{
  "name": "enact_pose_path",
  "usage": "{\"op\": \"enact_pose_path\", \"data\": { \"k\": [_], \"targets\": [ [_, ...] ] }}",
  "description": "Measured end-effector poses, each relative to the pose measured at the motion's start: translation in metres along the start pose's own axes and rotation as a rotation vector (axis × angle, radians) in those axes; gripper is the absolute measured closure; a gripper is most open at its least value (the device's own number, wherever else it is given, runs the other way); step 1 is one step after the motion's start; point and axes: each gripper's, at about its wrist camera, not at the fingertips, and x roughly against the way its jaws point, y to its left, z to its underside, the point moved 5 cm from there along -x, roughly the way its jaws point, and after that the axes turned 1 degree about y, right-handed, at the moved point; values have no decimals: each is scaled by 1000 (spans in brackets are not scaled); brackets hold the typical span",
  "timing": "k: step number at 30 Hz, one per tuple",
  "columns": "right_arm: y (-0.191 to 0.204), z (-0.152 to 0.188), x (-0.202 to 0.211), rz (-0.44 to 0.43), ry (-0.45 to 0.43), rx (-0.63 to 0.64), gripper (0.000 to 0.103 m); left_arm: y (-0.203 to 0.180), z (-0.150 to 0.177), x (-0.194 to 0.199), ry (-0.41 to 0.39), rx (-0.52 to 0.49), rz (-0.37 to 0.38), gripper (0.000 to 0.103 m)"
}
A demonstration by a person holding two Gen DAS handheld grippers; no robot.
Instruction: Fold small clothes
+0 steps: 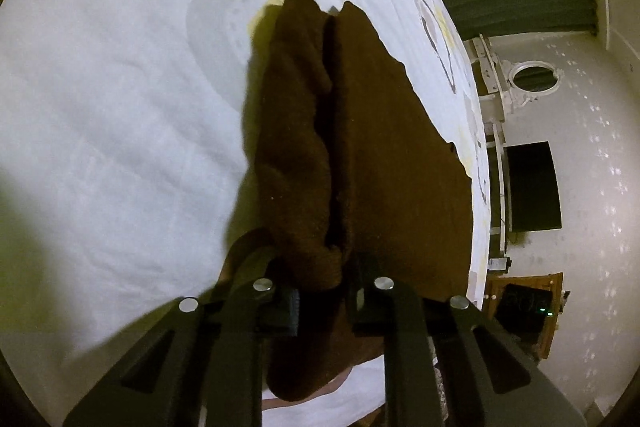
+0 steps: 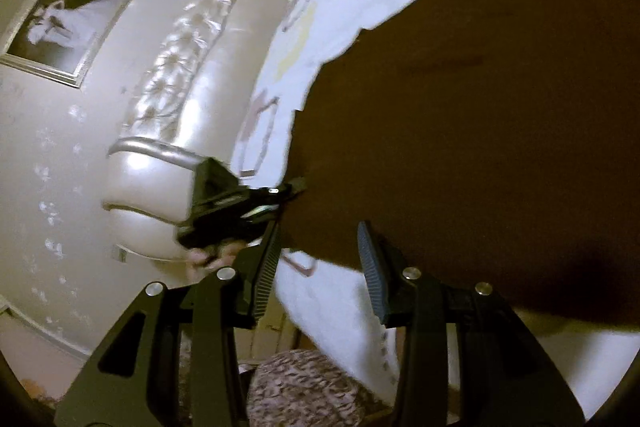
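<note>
A brown knitted garment [image 1: 360, 147] lies on a white bed sheet [image 1: 120, 87]. In the left wrist view my left gripper [image 1: 324, 279] is shut on a bunched edge of it, and a lifted fold runs away from the fingers. In the right wrist view the same brown garment [image 2: 480, 107] fills the right half, spread flat. My right gripper [image 2: 320, 267] is open and empty at its near edge, with white sheet between the jaws. The left gripper [image 2: 240, 203] shows there too, gripping the garment's edge.
The sheet [image 2: 340, 7] has grey and yellow printed shapes near the bed edge. A tufted cream headboard [image 2: 180, 87] and a framed picture [image 2: 64, 27] lie left. A dark screen [image 1: 532, 187] and wooden cabinet [image 1: 528, 311] stand beyond the bed. A patterned cushion [image 2: 304, 391] sits below.
</note>
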Motion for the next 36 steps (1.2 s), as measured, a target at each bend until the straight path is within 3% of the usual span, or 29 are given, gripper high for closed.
{"op": "enact_pose_path", "data": {
  "k": [2, 4, 9, 17, 23, 30, 36],
  "targets": [
    [-20, 5, -18, 75, 51, -48, 67, 0, 1, 1, -6, -1, -4, 87],
    [-32, 6, -22, 45, 44, -97, 74, -5, 1, 4, -20, 0, -2, 88],
    [-31, 7, -21, 44, 43, -96, 73, -27, -3, 15, -62, -22, 13, 88],
    [-26, 8, -21, 25, 35, -75, 63, -88, -5, 16, -95, -119, 5, 89],
    [-19, 9, -19, -12, 34, -45, 48, -137, 3, 1, -84, -206, -8, 89],
    [-24, 7, 29, -38, -50, -61, 47, -189, 23, -35, -54, -291, -17, 89],
    [-44, -11, 98, -30, -166, -85, 47, -221, 50, -75, -32, -351, -32, 89]
  ]
}}
